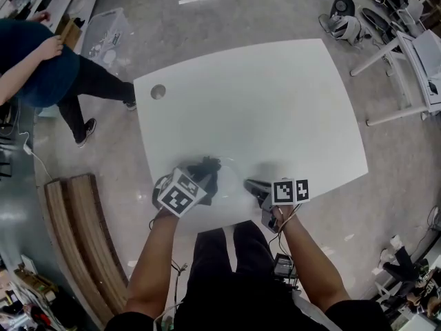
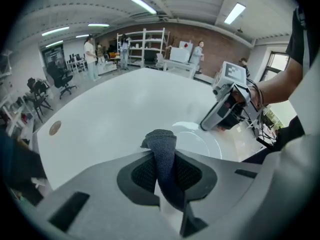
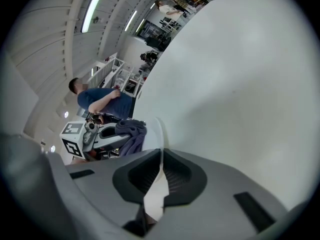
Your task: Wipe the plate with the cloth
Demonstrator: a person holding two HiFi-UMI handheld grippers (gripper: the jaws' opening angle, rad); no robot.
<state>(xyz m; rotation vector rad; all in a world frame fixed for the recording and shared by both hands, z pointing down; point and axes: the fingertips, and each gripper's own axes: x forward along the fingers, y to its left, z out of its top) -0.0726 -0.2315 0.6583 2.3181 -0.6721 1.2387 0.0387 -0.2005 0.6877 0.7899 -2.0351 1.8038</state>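
Left tool (image 2: 167,176): jaws closed on a fold of the dark knitted cloth (image 2: 161,146), which stands up from between the pads. Right tool (image 3: 161,174): jaws closed on the thin rim of the white plate (image 3: 159,131), seen edge-on between the pads. Ahead and to the right of the left tool, the plate (image 2: 197,141) is on the white worktop (image 2: 115,109). Its pale outline is hard to separate from the surface, so whether the gripped edge is lifted cannot be judged. From the head view, the left tool (image 1: 205,182) and right tool (image 1: 251,184) face each other across the plate (image 1: 231,188), with the cloth (image 1: 207,168) at the left tool's tip. Beyond both tools the worktop (image 1: 262,109) carries a round cable hole (image 1: 158,92) near its far left corner. A bystander (image 1: 41,67) stands on the floor well to the left.
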